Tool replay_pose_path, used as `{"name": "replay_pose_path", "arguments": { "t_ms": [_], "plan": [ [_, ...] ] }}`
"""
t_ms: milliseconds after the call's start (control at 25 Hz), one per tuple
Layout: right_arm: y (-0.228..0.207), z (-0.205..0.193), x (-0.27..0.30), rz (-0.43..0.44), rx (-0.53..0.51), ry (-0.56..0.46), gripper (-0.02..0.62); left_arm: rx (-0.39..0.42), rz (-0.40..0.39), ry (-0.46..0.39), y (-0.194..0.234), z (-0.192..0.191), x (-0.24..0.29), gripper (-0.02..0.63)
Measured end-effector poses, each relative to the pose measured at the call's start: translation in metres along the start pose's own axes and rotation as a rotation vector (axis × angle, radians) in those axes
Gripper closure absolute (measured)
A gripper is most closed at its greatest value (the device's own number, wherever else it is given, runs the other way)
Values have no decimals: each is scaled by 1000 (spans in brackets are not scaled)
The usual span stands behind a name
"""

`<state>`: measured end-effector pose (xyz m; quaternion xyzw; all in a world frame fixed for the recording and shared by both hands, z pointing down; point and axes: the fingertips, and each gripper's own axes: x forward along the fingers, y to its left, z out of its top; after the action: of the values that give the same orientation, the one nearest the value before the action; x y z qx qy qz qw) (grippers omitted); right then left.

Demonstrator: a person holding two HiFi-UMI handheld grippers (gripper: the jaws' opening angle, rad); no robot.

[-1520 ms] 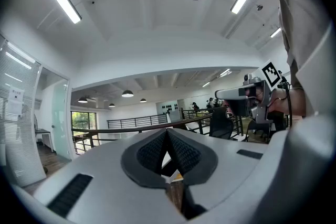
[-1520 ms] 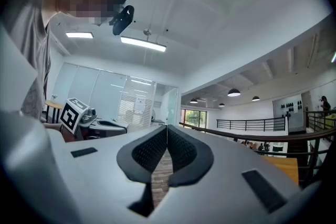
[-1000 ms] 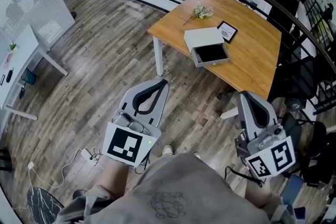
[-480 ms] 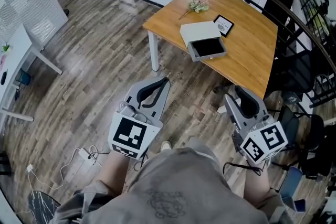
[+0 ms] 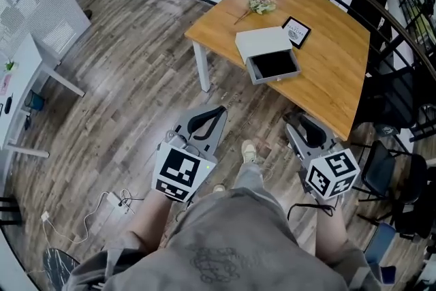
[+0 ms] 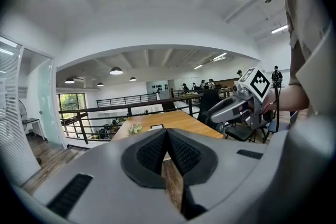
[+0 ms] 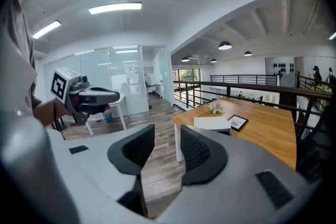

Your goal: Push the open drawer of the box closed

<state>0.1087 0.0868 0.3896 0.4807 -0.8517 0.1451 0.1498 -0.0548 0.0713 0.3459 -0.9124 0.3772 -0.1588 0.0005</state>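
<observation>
Currently, the left claw (image 5: 218, 111), lower centre-left of the head view, is closed tip to tip and holds nothing. The box (image 5: 263, 43) rests on the wooden surface (image 5: 327, 78) at upper centre. Its drawer (image 5: 274, 66) is pulled out toward the near edge, well apart from both claws. The right claw (image 5: 300, 125), lower right, stands wide. Its jaws have just been opening, with nothing between them.
</observation>
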Motion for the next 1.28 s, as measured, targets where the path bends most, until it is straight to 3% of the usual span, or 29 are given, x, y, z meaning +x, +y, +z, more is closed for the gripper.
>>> {"name": "replay_pose_path", "arguments": {
  "t_ms": [160, 520, 800, 1280],
  "plan": [
    [-28, -18, 38, -14, -118, 88, 423, -27, -14, 67, 7, -19, 37, 589],
    [-117, -68, 120, 41, 7, 250, 426, -85, 18, 211, 37, -57, 127, 589],
    [-174, -124, 181, 88, 76, 435, 426, -150, 54, 328, 64, -98, 189, 589],
    [-203, -186, 241, 163, 201, 596, 426, -345, 102, 524, 82, -163, 246, 589]
  ]
}}
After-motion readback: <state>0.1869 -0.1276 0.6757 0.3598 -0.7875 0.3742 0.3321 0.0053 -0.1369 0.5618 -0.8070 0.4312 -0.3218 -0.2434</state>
